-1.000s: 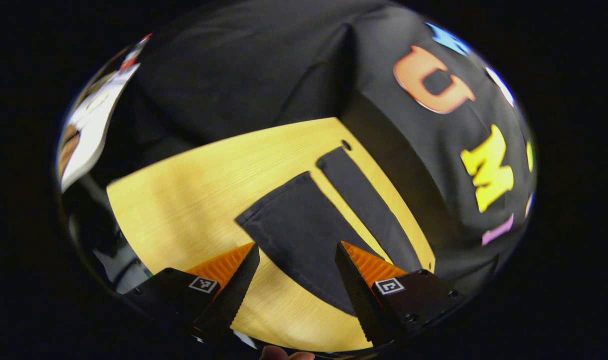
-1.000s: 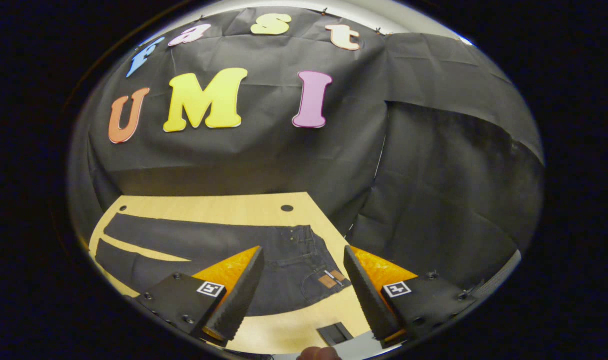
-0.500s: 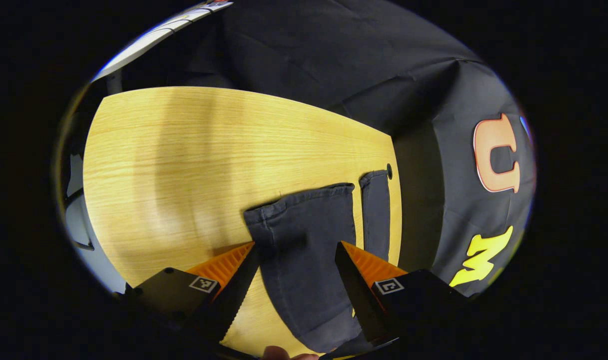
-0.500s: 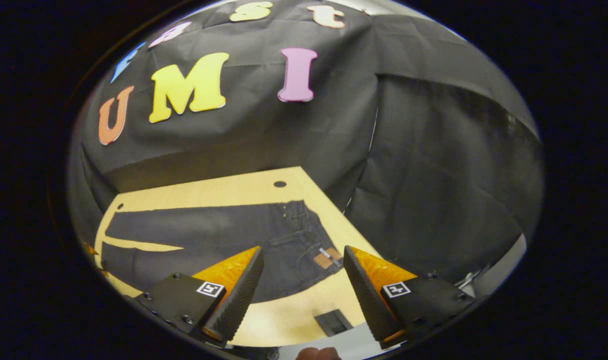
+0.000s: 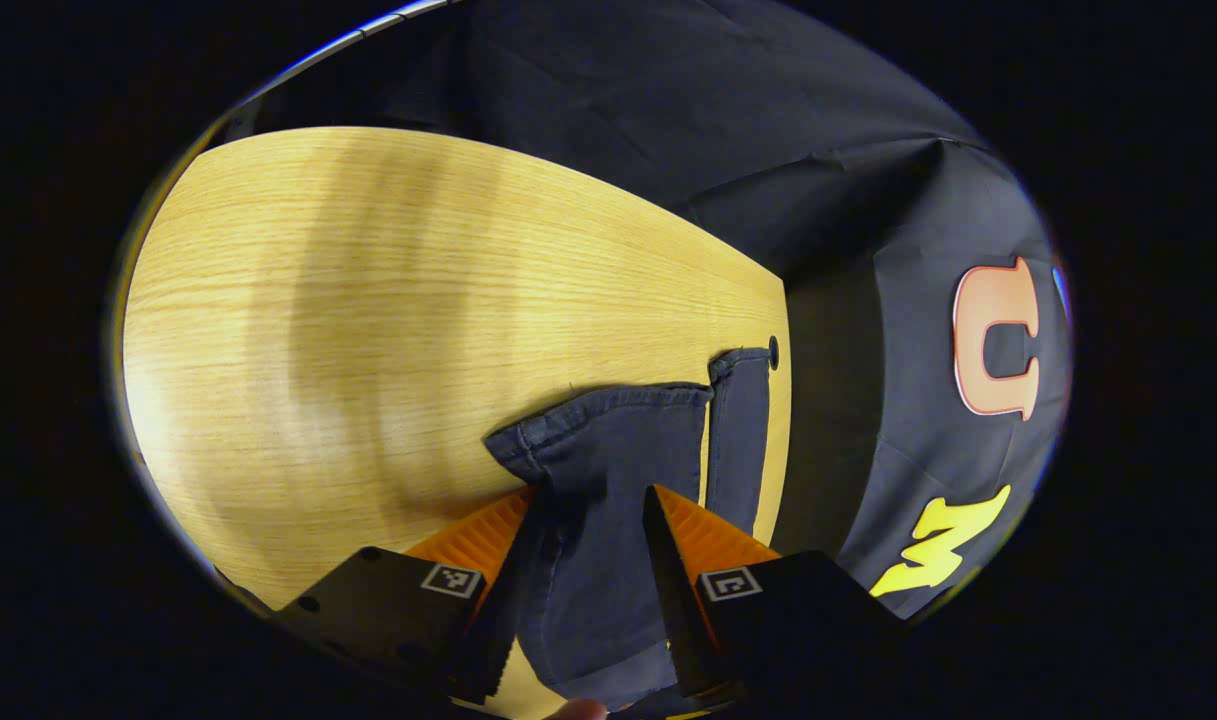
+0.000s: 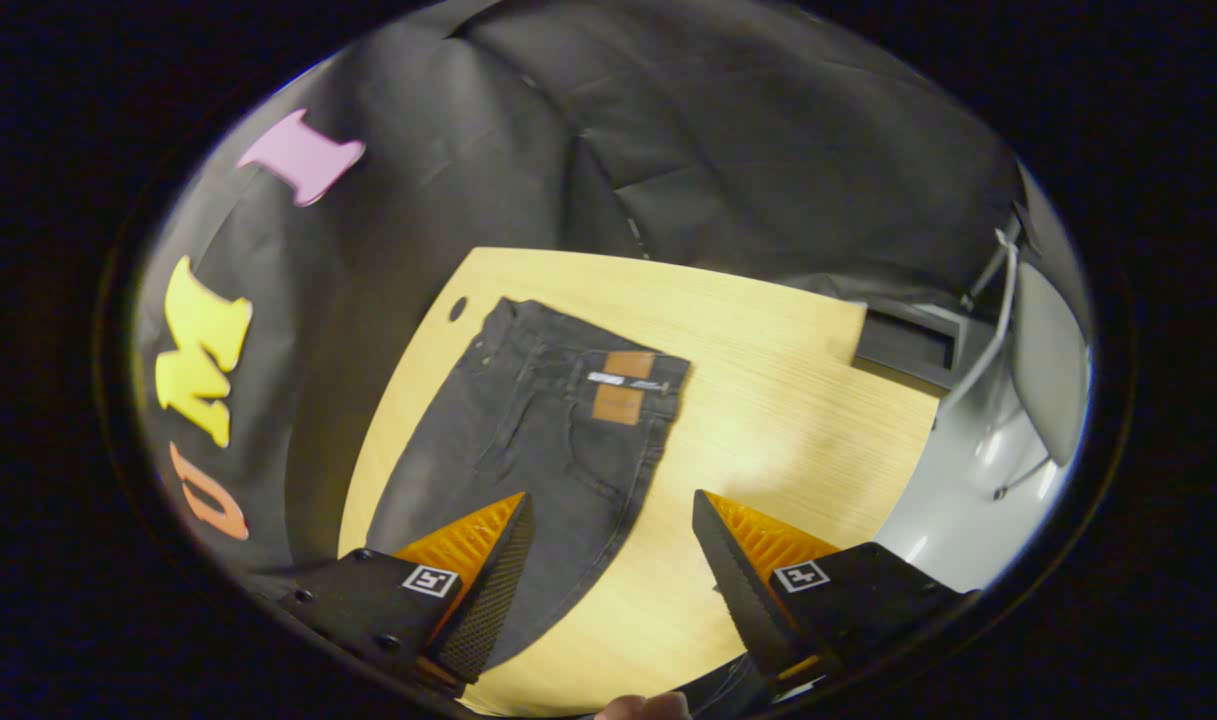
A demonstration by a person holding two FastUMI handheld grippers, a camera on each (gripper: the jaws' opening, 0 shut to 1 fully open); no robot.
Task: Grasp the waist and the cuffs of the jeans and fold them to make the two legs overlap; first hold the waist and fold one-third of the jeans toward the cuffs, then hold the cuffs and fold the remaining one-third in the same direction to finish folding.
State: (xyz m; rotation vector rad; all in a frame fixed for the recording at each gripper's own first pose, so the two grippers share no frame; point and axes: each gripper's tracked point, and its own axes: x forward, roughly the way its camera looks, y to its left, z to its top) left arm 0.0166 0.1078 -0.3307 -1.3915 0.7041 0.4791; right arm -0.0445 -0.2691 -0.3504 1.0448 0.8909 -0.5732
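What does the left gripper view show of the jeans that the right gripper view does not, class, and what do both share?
Left gripper view: the two hemmed cuffs of the dark denim jeans, with the left gripper straddling the nearer leg.

Right gripper view: the waist with its tan leather patch, below the open right gripper.

Both: the jeans lying flat on the light wooden table.

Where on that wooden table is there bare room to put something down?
In the left gripper view, a broad bare stretch of table lies beyond the jeans cuffs. In the right gripper view, bare wood runs from the waist to the table's far edge. It is crowded along the wall-side edge, where the jeans lie, and around the left tool at the near cuff.
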